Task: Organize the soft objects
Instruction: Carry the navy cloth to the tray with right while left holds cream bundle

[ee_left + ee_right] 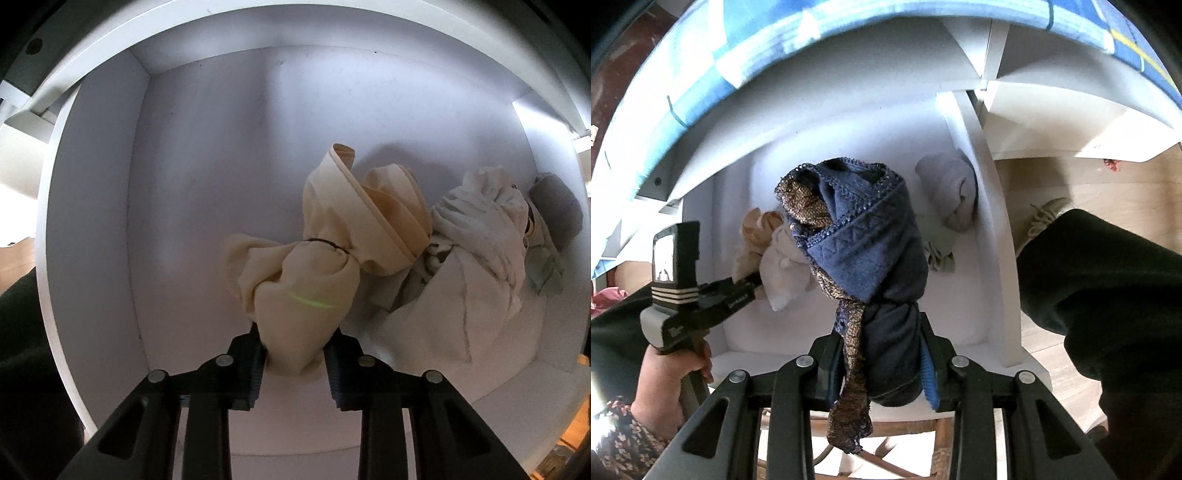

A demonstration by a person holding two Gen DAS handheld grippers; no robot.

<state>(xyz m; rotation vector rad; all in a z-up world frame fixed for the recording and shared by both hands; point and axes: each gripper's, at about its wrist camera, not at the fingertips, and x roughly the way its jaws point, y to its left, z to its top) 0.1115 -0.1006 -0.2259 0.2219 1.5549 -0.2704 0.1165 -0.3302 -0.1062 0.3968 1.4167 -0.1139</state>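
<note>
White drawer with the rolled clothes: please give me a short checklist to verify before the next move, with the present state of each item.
1. Left gripper pressing on the cream bundle: ok, pads squeeze its lower end.
2. Right gripper holding the navy bundle: ok, clamped on its knotted end.
3. Free floor in the white drawer for placing: ok, the area to the picture's left of the cream bundle is bare.
4. Cream bundle free of the white cloth beside it: cannot tell, they appear to touch.
5. Navy bundle staying rolled: not ok, a gold lace strip hangs loose below the jaws.
</note>
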